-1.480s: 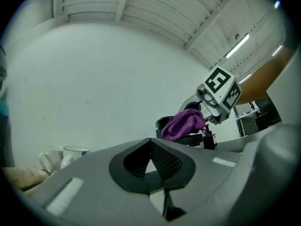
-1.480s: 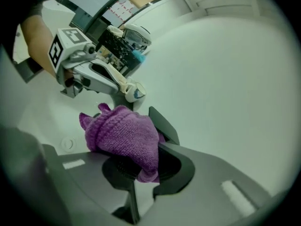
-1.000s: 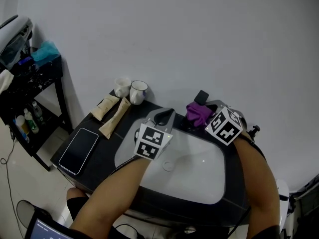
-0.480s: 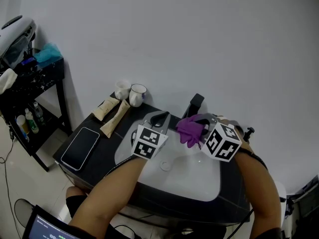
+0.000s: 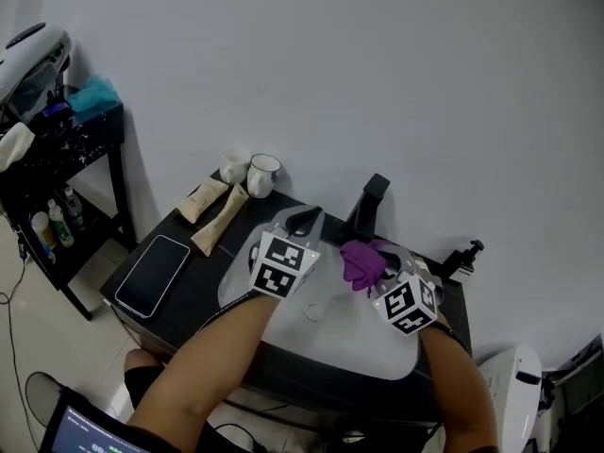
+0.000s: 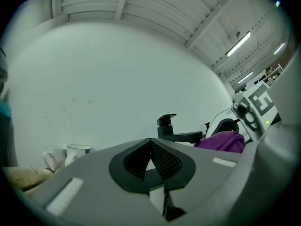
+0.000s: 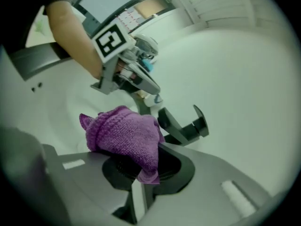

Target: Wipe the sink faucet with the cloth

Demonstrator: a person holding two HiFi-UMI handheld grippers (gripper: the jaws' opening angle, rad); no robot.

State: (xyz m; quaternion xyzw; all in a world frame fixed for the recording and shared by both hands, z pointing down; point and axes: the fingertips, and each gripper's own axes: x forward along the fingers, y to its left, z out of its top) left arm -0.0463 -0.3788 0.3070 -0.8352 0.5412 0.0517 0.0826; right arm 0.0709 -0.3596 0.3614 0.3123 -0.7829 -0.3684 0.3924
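Two grippers: left gripper [image 6: 150,147] clenched on nothing; right gripper [image 7: 141,166] clamped on purple cloth [image 7: 123,132].
Cloth: bunched above the sink [image 5: 349,338], just beside the black faucet [image 5: 368,206]; contact unclear.
Head view only: phone [image 5: 151,274], two cups [image 5: 262,174], tubes [image 5: 219,223] left of the sink.
Room: wall [image 5: 377,74] close behind the faucet; white sink bowl open below both grippers.
Print: square markers [image 5: 278,270] on gripper cubes.

We clamp our right gripper [image 7: 139,172] on the purple cloth [image 7: 123,134]; the black faucet [image 7: 180,127] stands just beyond its jaws.
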